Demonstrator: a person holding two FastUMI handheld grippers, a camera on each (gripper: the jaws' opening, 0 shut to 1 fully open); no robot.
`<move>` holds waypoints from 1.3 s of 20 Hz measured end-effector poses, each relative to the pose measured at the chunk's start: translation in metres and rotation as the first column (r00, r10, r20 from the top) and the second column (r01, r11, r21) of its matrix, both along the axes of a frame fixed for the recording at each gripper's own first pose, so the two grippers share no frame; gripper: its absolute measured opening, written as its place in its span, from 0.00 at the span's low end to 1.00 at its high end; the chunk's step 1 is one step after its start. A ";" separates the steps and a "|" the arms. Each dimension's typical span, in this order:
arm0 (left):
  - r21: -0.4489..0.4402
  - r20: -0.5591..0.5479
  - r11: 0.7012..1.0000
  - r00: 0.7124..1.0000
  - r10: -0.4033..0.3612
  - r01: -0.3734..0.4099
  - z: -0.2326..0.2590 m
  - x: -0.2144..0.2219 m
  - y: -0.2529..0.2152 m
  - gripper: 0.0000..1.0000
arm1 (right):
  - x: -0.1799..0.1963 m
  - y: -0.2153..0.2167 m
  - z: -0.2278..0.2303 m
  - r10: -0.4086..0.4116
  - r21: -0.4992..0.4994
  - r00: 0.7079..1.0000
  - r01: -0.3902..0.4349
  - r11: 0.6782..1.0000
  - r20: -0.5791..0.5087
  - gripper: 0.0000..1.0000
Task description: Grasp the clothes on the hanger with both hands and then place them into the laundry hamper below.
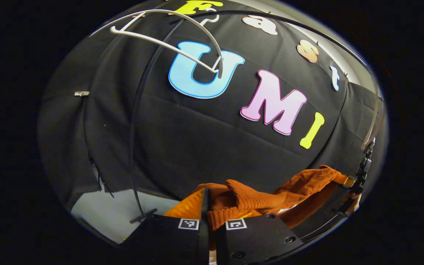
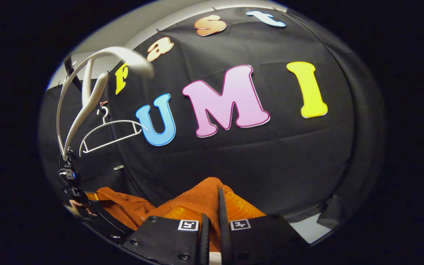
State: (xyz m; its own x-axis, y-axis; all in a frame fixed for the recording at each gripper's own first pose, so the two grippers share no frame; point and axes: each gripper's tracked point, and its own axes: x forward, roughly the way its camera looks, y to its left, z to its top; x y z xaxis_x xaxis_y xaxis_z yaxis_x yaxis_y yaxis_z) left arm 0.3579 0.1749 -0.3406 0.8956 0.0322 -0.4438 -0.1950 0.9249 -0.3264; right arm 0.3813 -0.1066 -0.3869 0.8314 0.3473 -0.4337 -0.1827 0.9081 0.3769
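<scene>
Below the bare white hanger (image 1: pixel 168 44), the orange garment (image 1: pixel 271 198) hangs stretched between both grippers. Left gripper (image 1: pixel 208 206): fingers nearly closed, pinching a ribbed fold of cloth. Right gripper (image 2: pixel 212 206): fingers close together, orange knit clamped between them. The other gripper and a hand sit at the far edge of each view. Step in hand, judged: garment is off the hanger, carry phase. Next move calls for lowering both ends together, then opening over the hamper. Hamper and its contents: can't tell from these frames. A second hanger (image 2: pixel 110 134) sits by the booth wall.
</scene>
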 end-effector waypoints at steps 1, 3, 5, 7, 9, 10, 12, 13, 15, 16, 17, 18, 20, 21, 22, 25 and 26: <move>-0.012 -0.007 1.000 1.000 -0.004 0.004 -0.005 -0.005 -0.011 0.12 | -0.011 0.012 -0.005 0.018 0.024 1.000 -0.017 1.000 -0.021 0.16; -0.036 -0.021 0.999 1.000 -0.009 0.008 -0.012 -0.021 -0.032 0.12 | -0.033 0.040 -0.013 0.062 0.060 0.996 -0.058 0.997 -0.062 0.16; -0.069 -0.033 0.998 0.999 0.013 -0.015 -0.017 -0.034 -0.045 0.12 | -0.048 0.068 -0.018 0.112 0.072 0.990 -0.107 0.992 -0.082 0.16; -0.117 -0.031 0.991 0.998 0.059 -0.062 -0.024 -0.038 -0.051 0.12 | -0.064 0.094 -0.024 0.163 0.097 0.981 -0.153 0.983 -0.105 0.17; -0.161 -0.063 0.980 0.992 0.113 -0.121 -0.039 -0.042 -0.052 0.12 | -0.076 0.117 -0.032 0.202 0.130 0.969 -0.185 0.974 -0.142 0.16; -0.184 -0.074 0.972 0.988 0.135 -0.147 -0.045 -0.044 -0.053 0.12 | -0.083 0.128 -0.034 0.222 0.138 0.963 -0.202 0.970 -0.151 0.17; -0.192 -0.101 0.965 0.981 0.164 -0.181 -0.062 -0.052 -0.053 0.12 | -0.091 0.145 -0.038 0.253 0.147 0.953 -0.230 0.962 -0.165 0.15; -0.198 -0.115 0.961 0.978 0.174 -0.194 -0.070 -0.055 -0.053 0.12 | -0.094 0.151 -0.039 0.263 0.156 0.949 -0.237 0.959 -0.175 0.14; -0.222 -0.131 0.951 0.973 0.192 -0.217 -0.076 -0.056 -0.054 0.12 | -0.100 0.159 -0.047 0.272 0.169 0.943 -0.242 0.956 -0.193 0.14; -0.232 -0.135 0.947 0.971 0.196 -0.223 -0.077 -0.055 -0.056 0.12 | -0.104 0.163 -0.050 0.274 0.173 0.940 -0.241 0.955 -0.205 0.15; -0.236 -0.142 0.946 0.971 0.193 -0.222 -0.081 -0.056 -0.059 0.12 | -0.105 0.164 -0.054 0.275 0.178 0.937 -0.239 0.955 -0.215 0.14; -0.234 -0.148 0.948 0.972 0.184 -0.216 -0.084 -0.058 -0.062 0.12 | -0.108 0.166 -0.056 0.277 0.179 0.934 -0.240 0.954 -0.227 0.14; -0.232 -0.163 0.953 0.974 0.160 -0.195 -0.088 -0.059 -0.070 0.12 | -0.113 0.168 -0.061 0.281 0.174 0.928 -0.243 0.954 -0.243 0.14; -0.232 -0.169 0.955 0.975 0.147 -0.184 -0.089 -0.058 -0.075 0.12 | -0.114 0.169 -0.064 0.283 0.174 0.926 -0.245 0.954 -0.250 0.14; -0.230 -0.173 0.958 0.976 0.135 -0.173 -0.091 -0.057 -0.078 0.12 | -0.116 0.169 -0.066 0.287 0.174 0.923 -0.248 0.953 -0.255 0.14; -0.225 -0.179 0.964 0.978 0.104 -0.143 -0.090 -0.052 -0.090 0.12 | -0.120 0.172 -0.068 0.293 0.168 0.919 -0.256 0.952 -0.264 0.14; -0.210 -0.185 0.967 0.977 0.105 -0.143 -0.092 -0.051 -0.093 0.12 | -0.121 0.170 -0.071 0.291 0.155 0.918 -0.257 0.954 -0.270 0.14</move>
State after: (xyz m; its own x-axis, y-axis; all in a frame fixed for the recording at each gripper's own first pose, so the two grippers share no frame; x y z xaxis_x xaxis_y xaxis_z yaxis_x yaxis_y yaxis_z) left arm 0.3074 0.0824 -0.4330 0.8009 0.0219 -0.5983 -0.3744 0.7982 -0.4719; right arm 0.2603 0.0636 -0.4584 0.5425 0.6051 -0.5827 -0.2869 0.7854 0.5485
